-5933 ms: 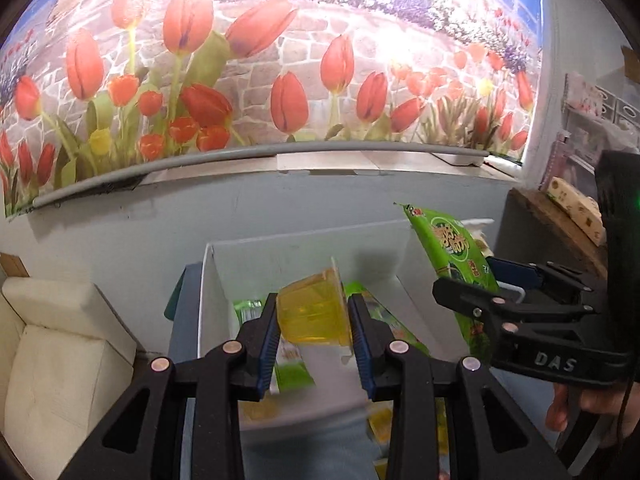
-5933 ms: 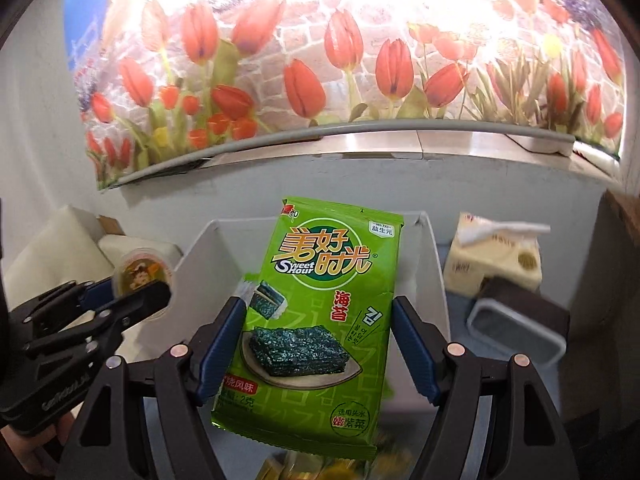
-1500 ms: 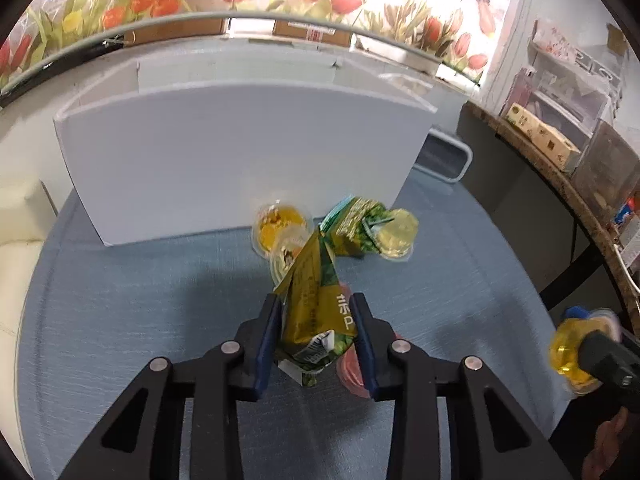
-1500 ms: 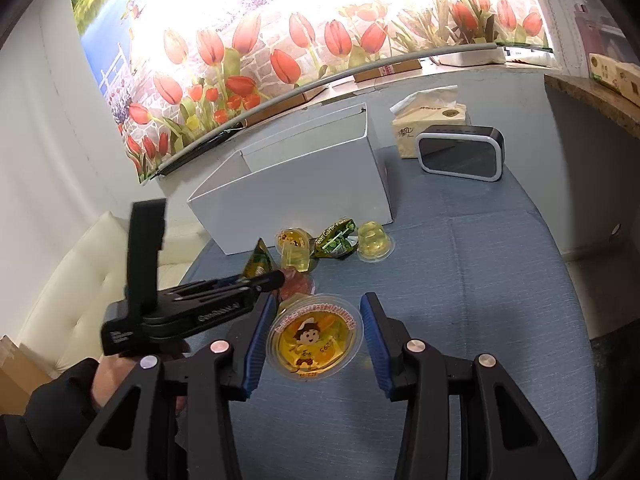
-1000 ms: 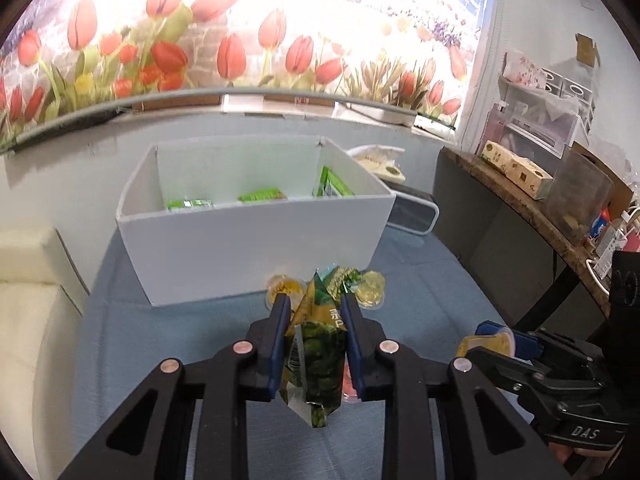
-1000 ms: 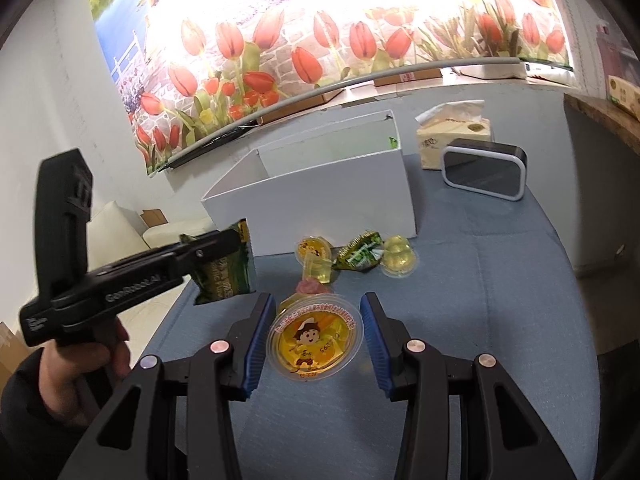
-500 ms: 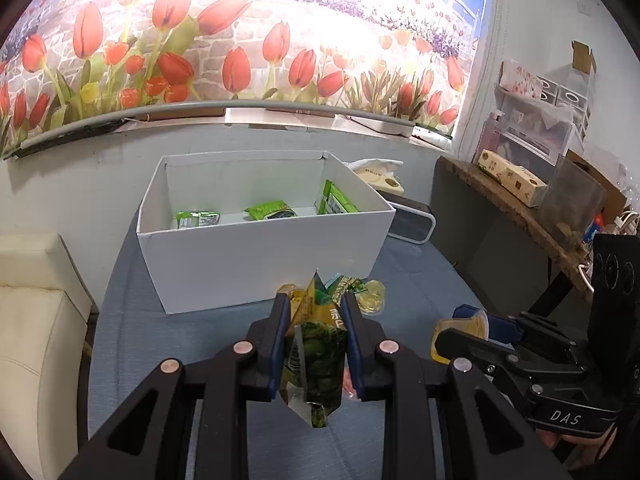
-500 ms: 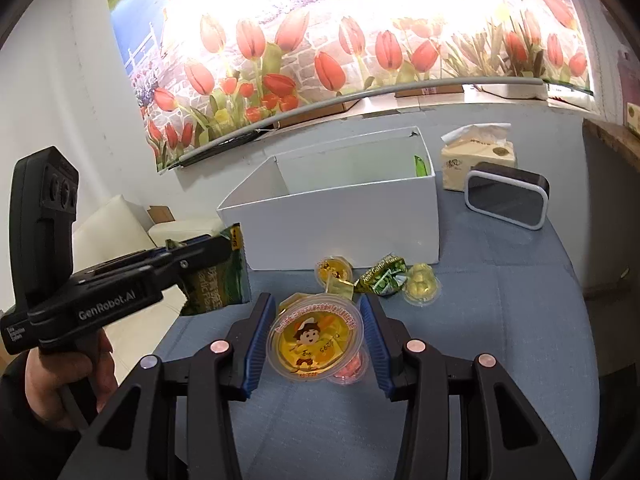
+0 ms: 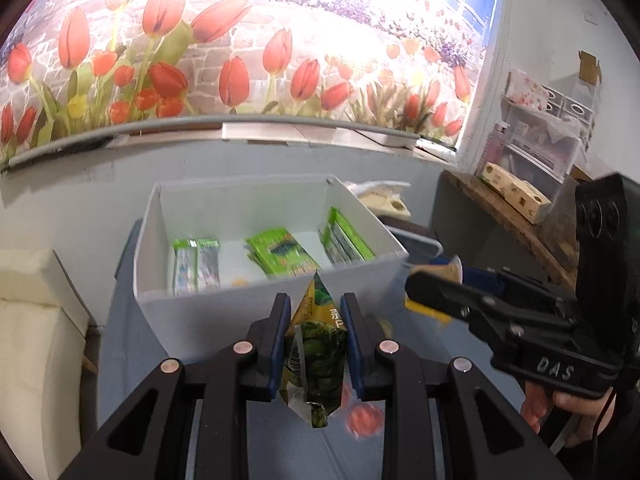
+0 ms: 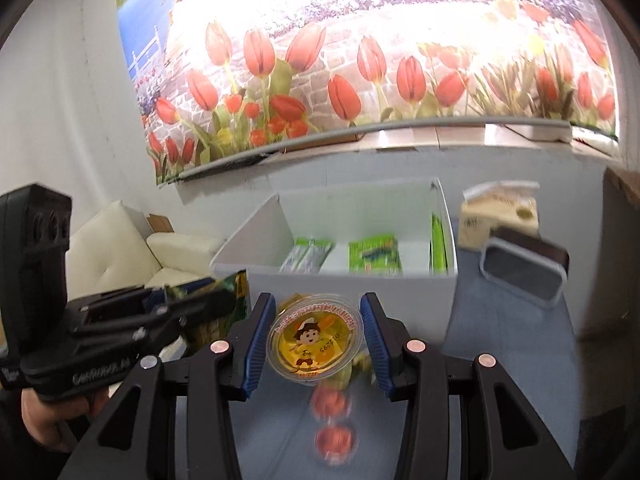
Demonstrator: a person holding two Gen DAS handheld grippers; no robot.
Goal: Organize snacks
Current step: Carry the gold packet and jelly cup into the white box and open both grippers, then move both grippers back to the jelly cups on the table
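i have a green and yellow snack packet (image 9: 318,354) squeezed between the blue pads of my left gripper (image 9: 314,344), standing on edge with its crumpled lower end hanging below the fingers and its pointed top poking up past the tips. just ahead of those tips is the near wall of the white box (image 9: 224,304), and inside it, beyond the claw, lie three green packs (image 9: 280,254): one to the left, one in the middle, one leaning on the right wall. my right gripper (image 10: 314,338) is clamped on a round jelly cup (image 10: 314,342) with a cartoon figure on its yellow lid, the lid facing the camera, the pads pressing its rim on both sides. the same box sits straight ahead of that claw, its front wall just past the cup. under the right fingers, blurred on the blue cloth (image 10: 500,320), are two reddish cups (image 10: 334,420). to the right of the box, a tissue box (image 10: 496,216) and a grey-rimmed black case (image 10: 524,272) rest near each other. a hand (image 9: 568,412) holds the right tool's handle.
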